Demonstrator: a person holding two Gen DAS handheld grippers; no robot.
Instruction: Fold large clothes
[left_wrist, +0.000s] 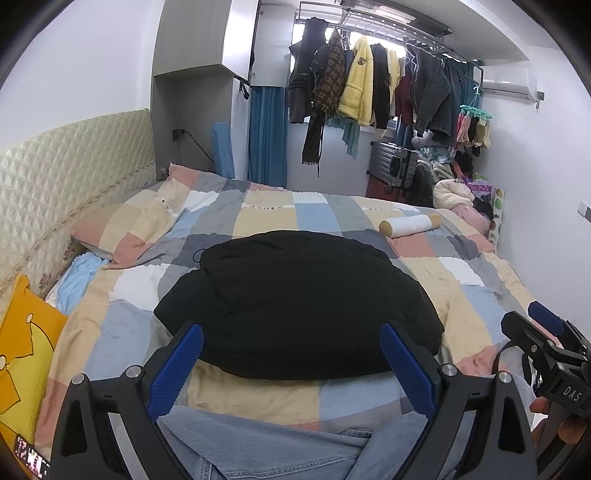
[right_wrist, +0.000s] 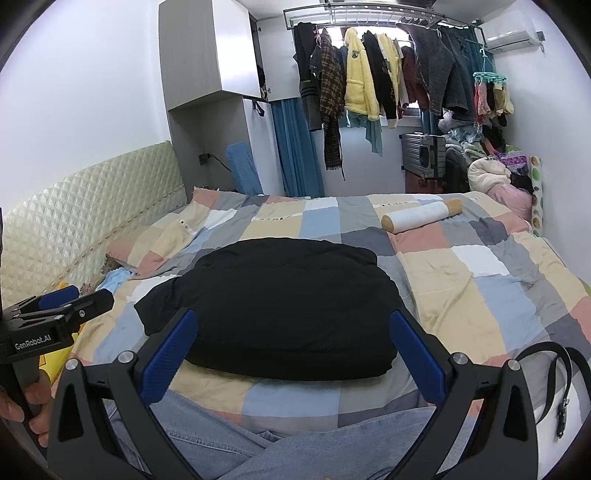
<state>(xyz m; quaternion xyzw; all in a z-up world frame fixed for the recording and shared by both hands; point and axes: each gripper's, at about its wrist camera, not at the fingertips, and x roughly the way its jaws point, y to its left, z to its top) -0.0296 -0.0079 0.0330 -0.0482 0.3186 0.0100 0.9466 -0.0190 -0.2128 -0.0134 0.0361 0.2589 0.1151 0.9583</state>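
Garment: black coat (left_wrist: 299, 306) lies folded on the bed (left_wrist: 461, 269) — fold looks finished.
Left hand-held gripper (left_wrist: 291, 354): released, empty.
Right hand-held gripper (right_wrist: 293, 341): released, empty.
Next: probably the denim piece (right_wrist: 229, 435) just below — needs spreading flat.

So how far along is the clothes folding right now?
The bulky black padded jacket already lies folded in a compact bundle on the checked bedspread. Nothing is in hand: both grippers, left and right, hover with jaws open. The light-blue denim garment nearest looks unfolded.
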